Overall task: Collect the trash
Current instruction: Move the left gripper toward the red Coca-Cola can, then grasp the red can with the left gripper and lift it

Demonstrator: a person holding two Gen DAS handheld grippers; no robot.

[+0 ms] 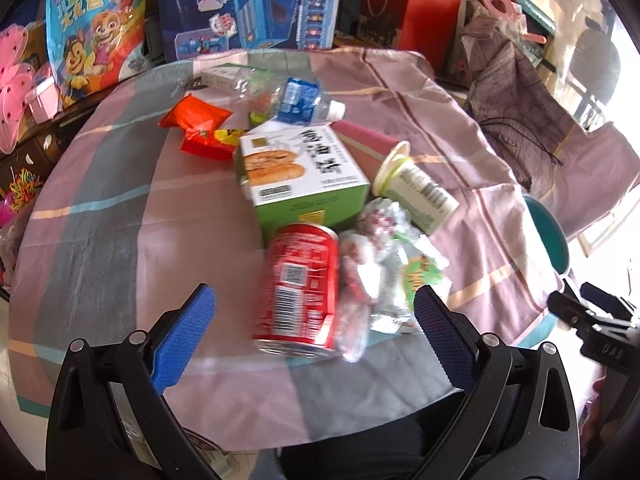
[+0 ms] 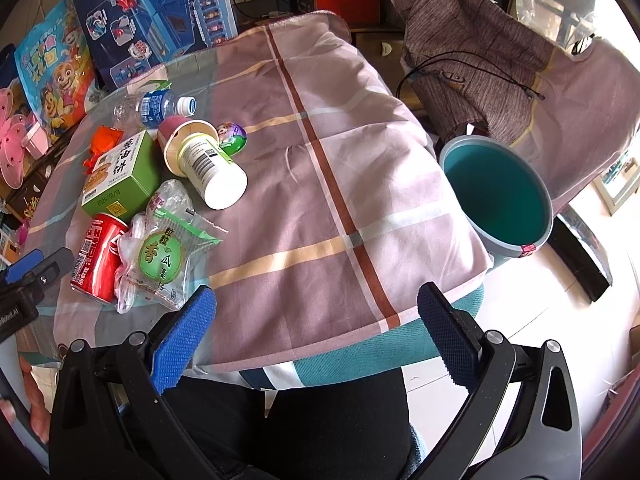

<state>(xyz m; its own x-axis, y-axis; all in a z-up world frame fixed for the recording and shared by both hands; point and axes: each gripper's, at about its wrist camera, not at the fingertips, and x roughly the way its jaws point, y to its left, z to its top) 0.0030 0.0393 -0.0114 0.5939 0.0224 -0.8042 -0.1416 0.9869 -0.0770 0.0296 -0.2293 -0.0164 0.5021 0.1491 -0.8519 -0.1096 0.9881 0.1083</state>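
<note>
The trash lies in a loose heap on the left part of a round table covered with a checked cloth [image 2: 340,160]. Nearest the table edge, a red can [image 1: 298,292] lies on its side, touching a crumpled clear wrapper [image 1: 384,264] with a green round label just to its right. Behind the can stands a green box [image 1: 304,176], and against the box's right side a pale cup [image 1: 416,188] lies tipped over, its open rim facing the box. A pink cup lies behind it, mostly hidden in the left wrist view. Farther back are a clear water bottle [image 1: 296,98] with a blue label and white cap, lying down, and orange snack packets [image 1: 200,124] to the box's left. In the right wrist view a small purple and green lid-like item [image 2: 234,136] rests just beside the cups.

The left gripper [image 1: 314,332] hangs above the table edge, jaws wide apart, with the can and wrapper lying between its blue pads but not touched. The right gripper [image 2: 316,332] is over the cloth's near edge, jaws also wide apart and holding nothing.

A teal bin [image 2: 498,196] stands open beside the table on the right, below the cloth's edge. Toy boxes lean behind the table.
</note>
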